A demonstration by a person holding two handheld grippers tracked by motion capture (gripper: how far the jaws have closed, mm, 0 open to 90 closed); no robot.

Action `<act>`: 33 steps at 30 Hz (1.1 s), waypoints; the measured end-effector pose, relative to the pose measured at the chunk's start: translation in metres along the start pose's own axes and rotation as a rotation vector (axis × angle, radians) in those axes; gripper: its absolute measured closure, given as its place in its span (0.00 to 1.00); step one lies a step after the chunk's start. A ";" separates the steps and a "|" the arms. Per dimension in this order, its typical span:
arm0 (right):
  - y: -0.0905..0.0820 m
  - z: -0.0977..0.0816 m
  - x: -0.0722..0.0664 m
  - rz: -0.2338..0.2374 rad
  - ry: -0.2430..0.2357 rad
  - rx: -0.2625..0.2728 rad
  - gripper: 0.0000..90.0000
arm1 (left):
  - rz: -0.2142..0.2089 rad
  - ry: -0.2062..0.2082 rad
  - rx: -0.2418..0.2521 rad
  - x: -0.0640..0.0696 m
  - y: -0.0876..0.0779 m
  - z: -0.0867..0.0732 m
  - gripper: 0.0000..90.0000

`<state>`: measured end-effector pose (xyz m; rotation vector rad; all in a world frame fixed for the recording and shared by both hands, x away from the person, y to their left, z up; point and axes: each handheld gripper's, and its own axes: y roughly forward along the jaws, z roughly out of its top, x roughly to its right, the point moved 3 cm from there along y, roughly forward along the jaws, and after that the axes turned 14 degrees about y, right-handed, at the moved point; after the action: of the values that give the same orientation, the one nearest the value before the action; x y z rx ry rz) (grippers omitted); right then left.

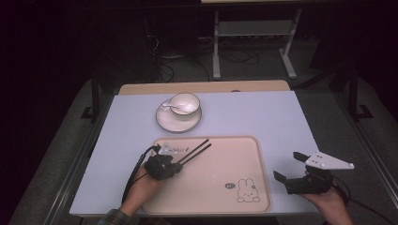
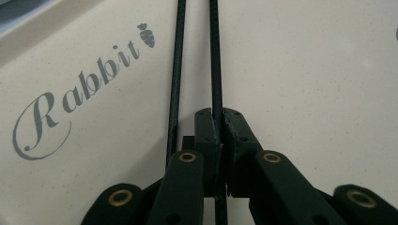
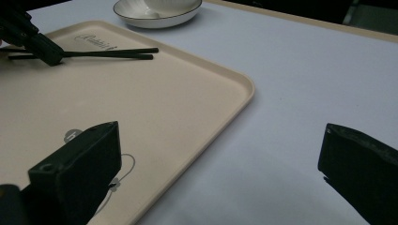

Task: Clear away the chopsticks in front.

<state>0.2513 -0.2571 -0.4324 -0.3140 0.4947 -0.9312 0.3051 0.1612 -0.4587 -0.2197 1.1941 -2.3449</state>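
1. From the high view we see a white ceramic bowl (image 1: 184,103) on a white saucer (image 1: 178,121) beyond the beige rectangular plastic tray (image 1: 220,154)
2. The left gripper view gives us the tray's grey "Rabbit" lettering (image 2: 75,101)
3. Our left gripper (image 2: 217,123) pinches one of two thin black chopsticks (image 2: 215,56); the other lies just beside its jaws
4. Our right gripper (image 1: 287,168) gapes wide, empty, beside the tray's edge
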 end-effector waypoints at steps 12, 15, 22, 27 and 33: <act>0.000 0.000 0.000 -0.001 0.002 0.002 0.00 | -0.044 0.043 0.071 -0.009 0.000 0.028 0.89; 0.000 0.000 0.000 0.001 0.003 0.003 0.00 | -0.080 0.086 0.072 -0.004 0.012 0.044 0.95; -0.002 -0.001 0.001 -0.003 0.007 0.002 0.00 | -0.106 0.151 0.069 -0.002 0.049 0.079 0.98; -0.003 -0.001 0.002 -0.006 0.010 0.004 0.00 | -0.099 0.158 0.055 -0.008 0.071 0.091 0.99; -0.003 -0.002 0.004 -0.008 0.016 0.005 0.00 | -0.066 0.136 0.057 -0.022 0.077 0.092 0.99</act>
<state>0.2500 -0.2625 -0.4335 -0.3042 0.5053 -0.9434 0.3843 0.0686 -0.4627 -0.0825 1.1978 -2.4813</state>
